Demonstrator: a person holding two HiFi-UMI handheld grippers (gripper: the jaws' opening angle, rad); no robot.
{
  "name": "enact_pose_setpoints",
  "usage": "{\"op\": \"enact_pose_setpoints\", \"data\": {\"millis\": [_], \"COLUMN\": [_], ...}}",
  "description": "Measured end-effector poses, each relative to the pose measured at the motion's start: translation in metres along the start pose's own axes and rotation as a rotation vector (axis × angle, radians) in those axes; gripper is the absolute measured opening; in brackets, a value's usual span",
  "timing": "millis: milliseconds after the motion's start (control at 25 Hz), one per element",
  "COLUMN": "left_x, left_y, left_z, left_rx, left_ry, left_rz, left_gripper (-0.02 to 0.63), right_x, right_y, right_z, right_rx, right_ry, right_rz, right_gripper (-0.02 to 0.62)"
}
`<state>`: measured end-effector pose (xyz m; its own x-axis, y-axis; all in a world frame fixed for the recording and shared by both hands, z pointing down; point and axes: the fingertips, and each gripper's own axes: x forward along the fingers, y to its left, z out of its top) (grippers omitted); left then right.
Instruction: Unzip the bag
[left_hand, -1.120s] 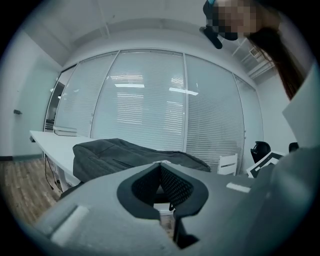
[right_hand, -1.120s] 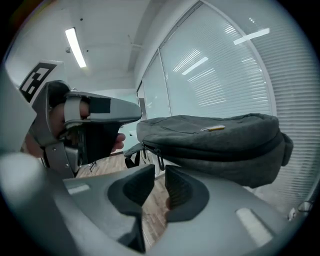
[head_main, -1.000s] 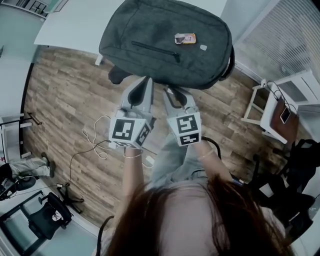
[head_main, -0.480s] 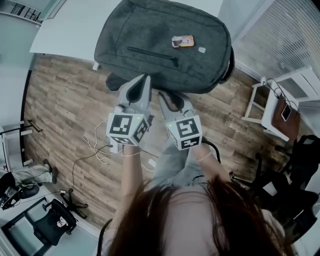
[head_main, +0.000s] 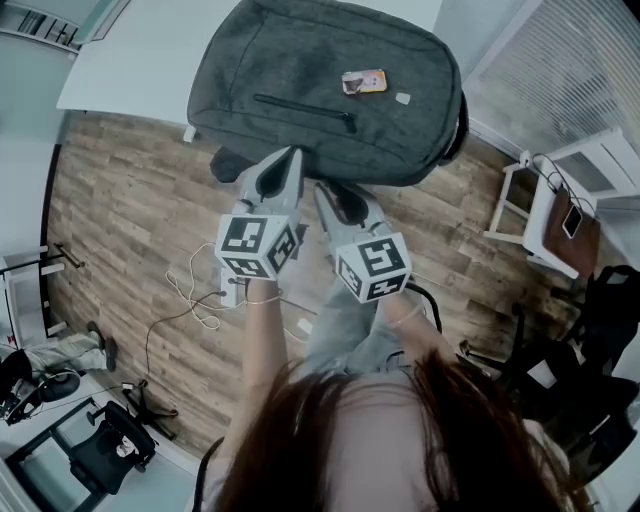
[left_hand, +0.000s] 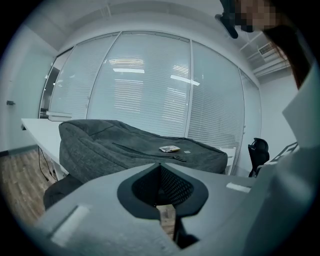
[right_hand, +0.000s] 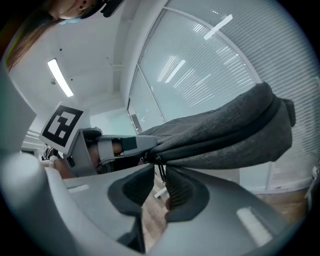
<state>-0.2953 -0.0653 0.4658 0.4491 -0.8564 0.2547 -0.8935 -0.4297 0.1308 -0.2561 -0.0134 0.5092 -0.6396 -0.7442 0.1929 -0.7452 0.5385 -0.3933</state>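
Observation:
A grey backpack lies flat on a white table, its near end hanging over the edge. My left gripper is shut, with its tips against that near edge; I cannot tell whether fabric is pinched. In the left gripper view nothing shows between its jaws. My right gripper sits just right of it, under the bag's rim. In the right gripper view a thin black zipper pull hangs between the jaws, which stand slightly apart. The left gripper shows beside the zipper end.
A front-pocket zipper and a small orange card are on top of the bag. A white side table with a phone stands at the right, a black chair beyond it. Cables lie on the wooden floor.
The right gripper has rolled a little while staying in place. The left gripper has sunk slightly at the bag's near edge. The bag lies as before.

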Motion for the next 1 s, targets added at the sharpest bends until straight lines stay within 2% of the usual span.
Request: {"op": "enact_pose_setpoints", "data": {"millis": [160, 320, 640, 1000], "left_x": [0.000, 0.001, 0.001, 0.002], "left_y": [0.001, 0.001, 0.001, 0.001], "left_z": [-0.001, -0.002, -0.004, -0.006], "left_rx": [-0.009, -0.018, -0.020, -0.019], "left_ry": [-0.006, -0.013, -0.007, -0.010], "left_rz": [0.005, 0.016, 0.036, 0.071], "left_gripper": [0.008, 0.008, 0.008, 0.008], "right_x": [-0.003, -0.009, -0.016, -0.025], "right_y": [-0.001, 0.003, 0.003, -0.005], "right_z": [0.001, 0.003, 0.001, 0.002], "right_rx": [0.042, 0.018, -0.155, -0.220], "right_ry": [-0.010, -0.027, 0.031, 0.063], "right_rz": [-0.027, -0.042, -0.094, -0.120], "right_gripper": [0.035, 0.011, 0.009, 0.009]}}
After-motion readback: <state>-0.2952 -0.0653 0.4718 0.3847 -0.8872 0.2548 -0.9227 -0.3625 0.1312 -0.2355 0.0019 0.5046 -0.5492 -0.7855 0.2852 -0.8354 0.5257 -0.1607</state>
